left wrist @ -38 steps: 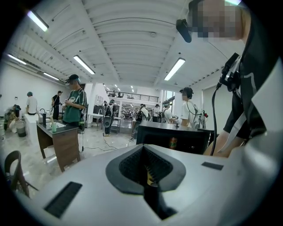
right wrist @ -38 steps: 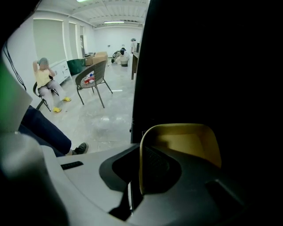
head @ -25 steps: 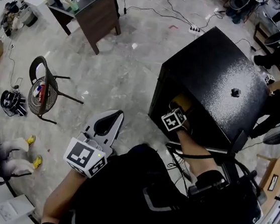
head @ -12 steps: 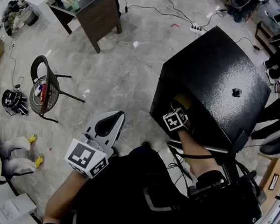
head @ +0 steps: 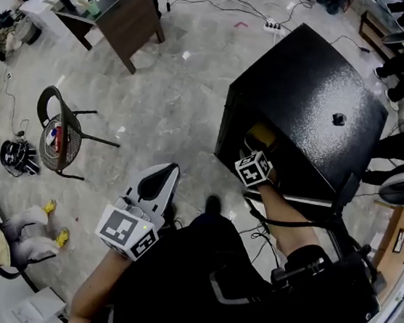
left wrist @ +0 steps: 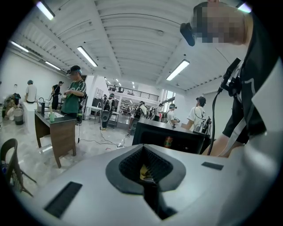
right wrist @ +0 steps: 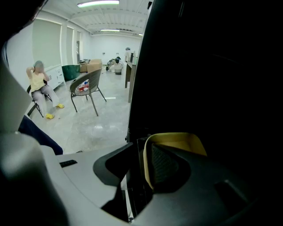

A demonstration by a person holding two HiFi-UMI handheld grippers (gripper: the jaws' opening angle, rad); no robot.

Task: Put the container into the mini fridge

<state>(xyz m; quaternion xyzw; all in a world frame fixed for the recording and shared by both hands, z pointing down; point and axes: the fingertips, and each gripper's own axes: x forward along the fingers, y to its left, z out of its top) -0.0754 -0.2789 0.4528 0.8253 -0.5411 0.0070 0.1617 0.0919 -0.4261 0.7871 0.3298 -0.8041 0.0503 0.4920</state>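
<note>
Since the jaws of the right gripper (right wrist: 142, 155) have just been opening and now stand spread, the step in hand is judged to be the release of the container (right wrist: 177, 139) inside the mini fridge (head: 305, 97). The container's yellow side wall stands between the jaws, one pad to its inside and one to its outside. Neither pad appears to press on it. The container sits directly ahead of the jaws, within the dark cavity of the mini fridge and just behind its open front edge.

Next move, as judged: draw the right gripper straight back along its own line, jaws kept wide, so that neither pad catches the wall and drags the container out. Whether the container rests flat on a shelf cannot be made out in the dark interior.

Pose: the right gripper points steeply downward into the opening, with its marker cube (head: 252, 169) uppermost. The bare forearm (head: 283, 215) runs back from it toward the person's body.

The left gripper (head: 157, 181) is held well apart from the mini fridge, pointing nearly level over the floor. Its jaws are pressed together and hold nothing.
</note>
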